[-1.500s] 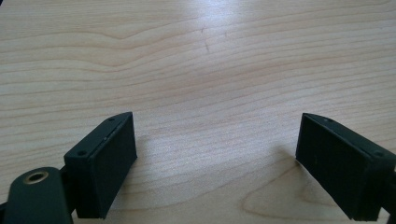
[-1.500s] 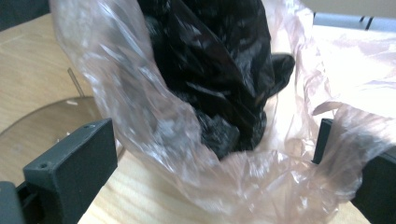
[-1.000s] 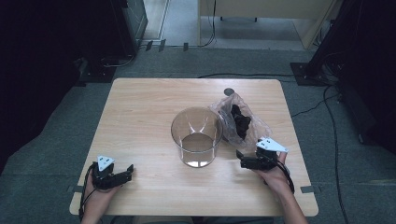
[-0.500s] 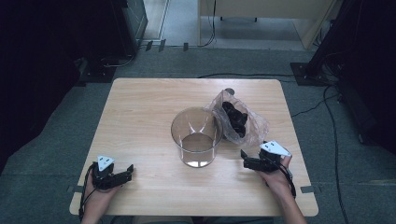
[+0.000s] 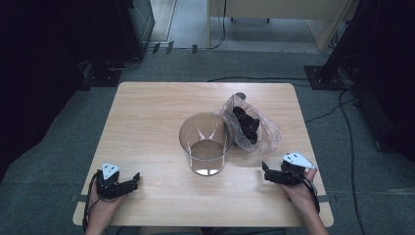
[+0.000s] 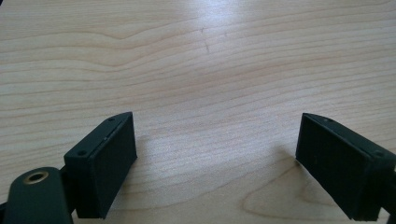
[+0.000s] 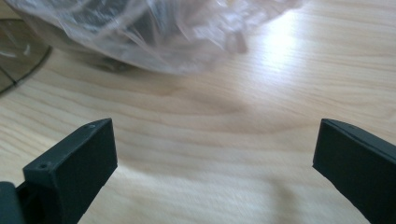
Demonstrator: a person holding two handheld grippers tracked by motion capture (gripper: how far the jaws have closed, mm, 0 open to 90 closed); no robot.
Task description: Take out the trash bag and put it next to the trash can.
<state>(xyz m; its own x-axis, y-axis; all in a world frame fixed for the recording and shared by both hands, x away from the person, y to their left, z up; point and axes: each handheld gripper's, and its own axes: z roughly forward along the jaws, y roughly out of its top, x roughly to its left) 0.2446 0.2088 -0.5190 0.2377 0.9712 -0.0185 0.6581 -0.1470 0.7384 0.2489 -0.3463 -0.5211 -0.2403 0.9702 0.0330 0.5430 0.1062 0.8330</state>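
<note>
The right gripper (image 5: 266, 174) has drawn back from the plastic bag (image 5: 254, 128) toward the desk (image 5: 147, 112) edge, jaws spread and empty, suggesting the bag is released.

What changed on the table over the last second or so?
The right gripper drew back from the plastic bag toward the table's near edge and now sits open, apart from the bag. The bag has settled a little differently, next to the clear container. The left gripper stayed put, open over bare wood, and the container did not move.
</note>
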